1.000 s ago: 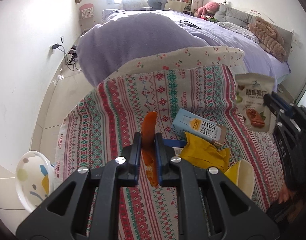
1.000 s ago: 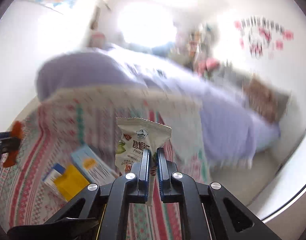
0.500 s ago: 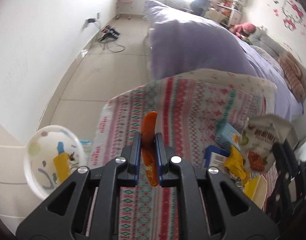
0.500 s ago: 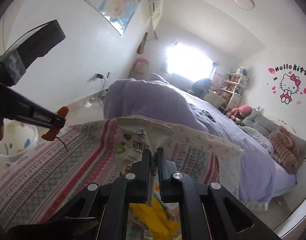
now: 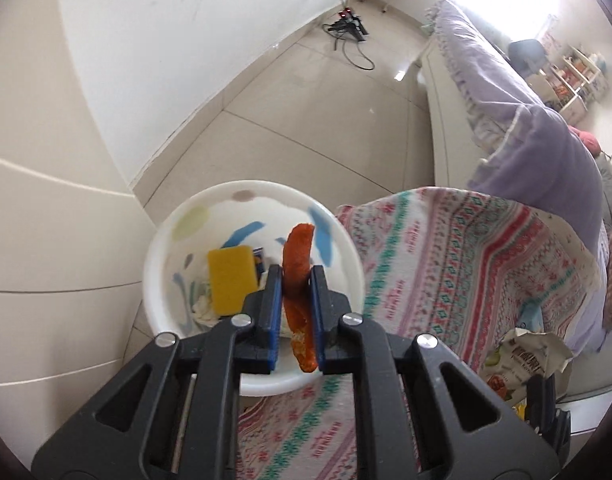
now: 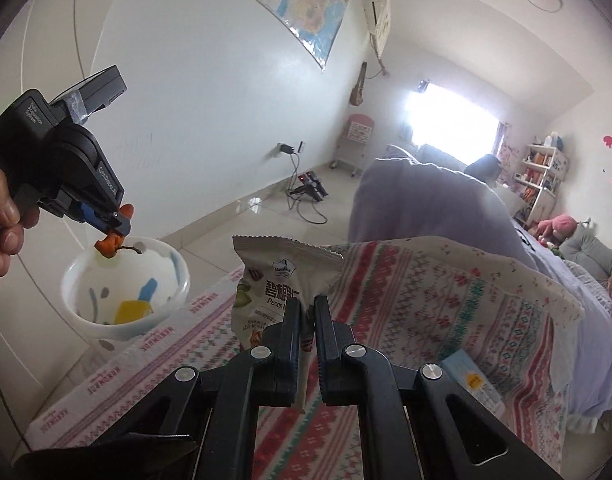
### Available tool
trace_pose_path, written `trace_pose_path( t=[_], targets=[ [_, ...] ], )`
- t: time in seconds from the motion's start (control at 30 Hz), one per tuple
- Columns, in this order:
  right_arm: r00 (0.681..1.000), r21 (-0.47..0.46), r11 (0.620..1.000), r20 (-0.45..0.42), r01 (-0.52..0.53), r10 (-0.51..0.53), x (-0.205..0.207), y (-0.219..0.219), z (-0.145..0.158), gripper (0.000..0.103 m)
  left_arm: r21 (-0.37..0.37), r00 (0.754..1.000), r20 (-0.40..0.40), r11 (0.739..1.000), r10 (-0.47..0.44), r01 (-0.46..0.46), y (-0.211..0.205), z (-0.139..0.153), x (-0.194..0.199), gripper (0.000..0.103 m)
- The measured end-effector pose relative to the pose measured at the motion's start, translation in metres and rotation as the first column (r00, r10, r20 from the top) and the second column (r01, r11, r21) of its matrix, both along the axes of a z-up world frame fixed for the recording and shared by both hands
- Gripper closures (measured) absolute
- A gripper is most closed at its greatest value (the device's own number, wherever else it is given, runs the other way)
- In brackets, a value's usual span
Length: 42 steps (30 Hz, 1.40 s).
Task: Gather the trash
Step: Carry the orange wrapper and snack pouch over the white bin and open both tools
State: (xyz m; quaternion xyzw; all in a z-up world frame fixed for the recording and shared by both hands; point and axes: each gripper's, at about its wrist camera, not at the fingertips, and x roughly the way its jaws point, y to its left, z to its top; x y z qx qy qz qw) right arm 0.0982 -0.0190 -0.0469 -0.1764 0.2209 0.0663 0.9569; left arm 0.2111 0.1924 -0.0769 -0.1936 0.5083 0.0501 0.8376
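My left gripper (image 5: 296,276) is shut on an orange peel (image 5: 298,256) and holds it over a white trash bin (image 5: 174,224) with coloured spots. The bin holds a yellow packet (image 5: 230,280) and crumpled paper. In the right wrist view the left gripper (image 6: 116,232) hangs over the bin's (image 6: 106,320) rim with the peel (image 6: 108,245). My right gripper (image 6: 304,312) is shut on a grey pecan snack bag (image 6: 274,280), held upright above the patterned cloth (image 6: 425,300). The bag also shows in the left wrist view (image 5: 525,360).
The bin stands on the tiled floor (image 5: 306,120) beside the cloth-covered table (image 5: 465,248). A light blue carton (image 6: 471,380) lies on the cloth. A purple bed (image 6: 437,204) is behind. Cables and a power strip (image 5: 349,26) lie by the wall.
My left gripper has swung left and down from over the cloth to above the bin, still holding the peel. My right gripper has kept the snack bag and turned toward the bin.
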Motion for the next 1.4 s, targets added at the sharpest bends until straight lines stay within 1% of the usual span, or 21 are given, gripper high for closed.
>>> trace_pose_path(
  t=[0.13, 0.33, 0.37, 0.4, 0.47, 0.63, 0.73, 0.8, 0.83, 0.9, 0.93, 0.97, 1.03, 1.1, 1.2, 1.3, 1.4],
  targets=[
    [0.996, 0.097, 0.994, -0.068, -0.05, 0.057, 0.013, 0.02, -0.004, 0.095, -0.012, 1.0, -0.007, 1.0, 0.029, -0.029, 0.018, -0.004, 0.0, 0.088],
    [0.985, 0.172, 0.98, -0.125, -0.1, 0.122, 0.035, 0.052, -0.012, 0.095, -0.021, 0.997, -0.01, 0.997, 0.071, -0.071, 0.037, -0.007, 0.001, 0.088],
    [0.982, 0.186, 0.977, -0.138, -0.106, 0.132, 0.04, 0.059, -0.013, 0.095, -0.023, 0.997, -0.014, 0.997, 0.08, -0.08, 0.04, -0.007, 0.001, 0.085],
    [0.98, 0.195, 0.975, -0.145, -0.107, 0.137, 0.043, 0.062, -0.015, 0.095, -0.029, 0.996, -0.02, 0.995, 0.09, -0.09, 0.042, -0.008, 0.001, 0.079],
    [0.973, 0.218, 0.969, -0.169, -0.116, 0.154, 0.052, 0.072, -0.019, 0.095, -0.044, 0.994, -0.022, 0.993, 0.108, -0.109, 0.047, -0.008, 0.0, 0.073],
    [0.958, 0.246, 0.961, -0.22, -0.129, 0.185, 0.071, 0.088, -0.029, 0.095, -0.054, 0.991, 0.003, 0.99, 0.134, -0.133, 0.053, -0.001, -0.004, 0.073],
    [0.944, 0.261, 0.955, -0.254, -0.142, 0.21, 0.082, 0.099, -0.036, 0.095, -0.066, 0.987, 0.005, 0.985, 0.16, -0.159, 0.059, -0.001, -0.006, 0.073],
    [0.933, 0.273, 0.952, -0.285, -0.139, 0.218, 0.093, 0.107, -0.041, 0.094, -0.059, 0.984, 0.006, 0.982, 0.18, -0.18, 0.062, 0.0, -0.009, 0.073],
    [0.929, 0.29, 0.949, -0.304, -0.121, 0.212, 0.099, 0.109, -0.043, 0.094, -0.056, 0.982, 0.008, 0.981, 0.187, -0.186, 0.063, 0.001, -0.009, 0.073],
    [0.91, 0.362, 0.928, -0.347, -0.093, 0.226, 0.114, 0.111, -0.047, 0.092, -0.06, 0.98, 0.008, 0.978, 0.2, -0.199, 0.066, 0.001, -0.01, 0.072],
    [0.901, 0.383, 0.92, -0.365, -0.087, 0.237, 0.118, 0.113, -0.05, 0.092, -0.063, 0.979, 0.007, 0.977, 0.205, -0.204, 0.067, 0.001, -0.01, 0.072],
    [0.883, 0.398, 0.914, -0.396, -0.081, 0.251, 0.124, 0.116, -0.054, 0.09, -0.065, 0.978, 0.005, 0.976, 0.21, -0.209, 0.068, 0.001, -0.01, 0.072],
    [0.862, 0.397, 0.913, -0.428, -0.091, 0.272, 0.127, 0.121, -0.062, 0.09, -0.062, 0.978, 0.008, 0.976, 0.209, -0.208, 0.067, 0.001, -0.01, 0.072],
    [0.866, 0.372, 0.924, -0.433, -0.083, 0.252, 0.125, 0.118, -0.07, 0.089, -0.056, 0.979, 0.008, 0.977, 0.205, -0.205, 0.065, 0.001, -0.01, 0.071],
    [0.857, 0.384, 0.923, -0.468, -0.023, 0.216, 0.122, 0.103, -0.079, 0.088, -0.057, 0.982, 0.007, 0.98, 0.19, -0.189, 0.061, 0.002, -0.008, 0.07],
    [0.861, 0.385, 0.923, -0.472, 0.011, 0.187, 0.116, 0.085, -0.077, 0.089, -0.051, 0.987, 0.012, 0.986, 0.16, -0.159, 0.05, 0.004, -0.004, 0.068],
    [0.869, 0.362, 0.932, -0.468, 0.021, 0.162, 0.105, 0.069, -0.064, 0.089, -0.046, 0.993, 0.015, 0.992, 0.115, -0.114, 0.034, 0.006, 0.0, 0.065]
  ],
)
